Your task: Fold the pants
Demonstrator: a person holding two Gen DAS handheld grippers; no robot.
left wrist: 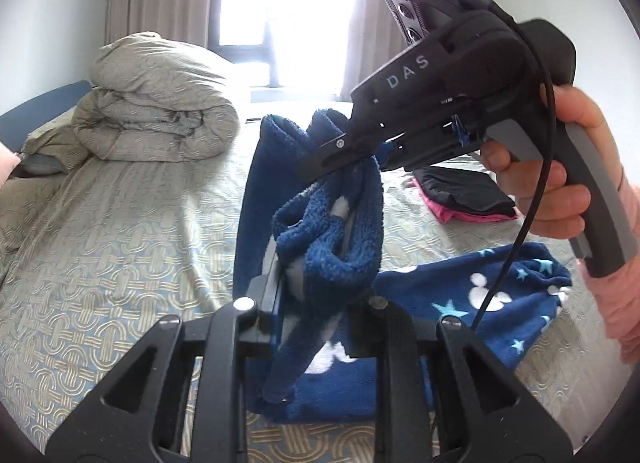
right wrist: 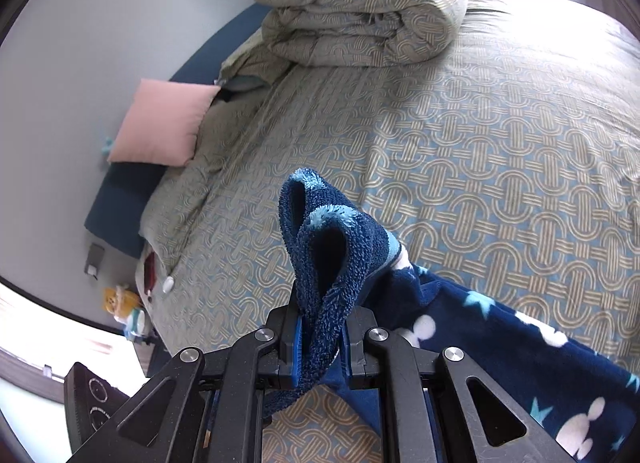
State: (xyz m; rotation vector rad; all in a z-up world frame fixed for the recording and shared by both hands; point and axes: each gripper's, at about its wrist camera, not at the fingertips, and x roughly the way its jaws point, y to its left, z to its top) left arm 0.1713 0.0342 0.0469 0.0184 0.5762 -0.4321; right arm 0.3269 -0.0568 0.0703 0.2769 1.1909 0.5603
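Pants (right wrist: 332, 263) apparently between 2 grippers

Navy fleece pants (left wrist: 328, 223) with white mouse heads and pale stars, bunched and lifted, trailing toward four o'clock onto the bed.
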